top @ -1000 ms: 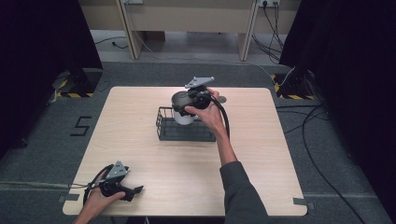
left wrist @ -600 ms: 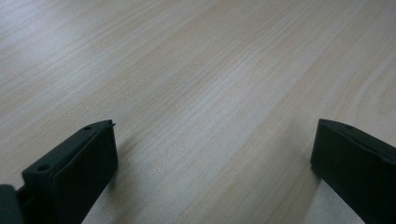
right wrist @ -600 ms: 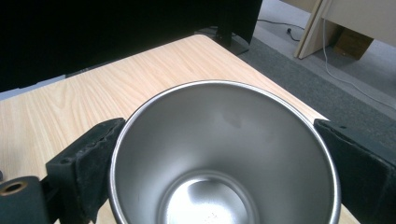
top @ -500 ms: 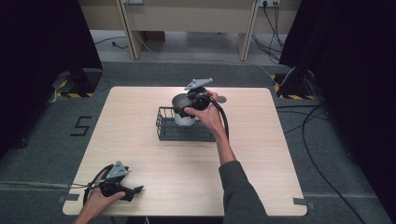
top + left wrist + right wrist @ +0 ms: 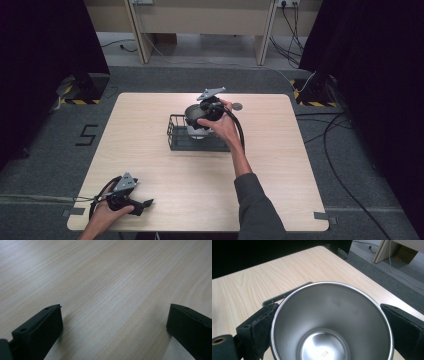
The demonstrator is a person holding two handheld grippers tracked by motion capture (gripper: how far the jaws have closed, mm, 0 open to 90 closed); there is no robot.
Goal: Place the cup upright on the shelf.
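Right tongs (image 5: 199, 121) still grip the steel cup (image 5: 332, 322), lowered slightly into the basket (image 5: 176, 136)

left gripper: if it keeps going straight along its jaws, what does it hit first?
Probably nothing but the table. The left gripper is open and low near the table's near-left corner, with bare wood ahead in its own view. The high view suggests it aims along the front edge, missing the wire basket; depth is uncertain.

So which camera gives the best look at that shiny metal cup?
The right gripper view: the steel cup is seen close up from above, open and empty, between the right gripper's jaws. In the high view the cup is a small pale shape over the wire basket, mostly hidden by the hand.
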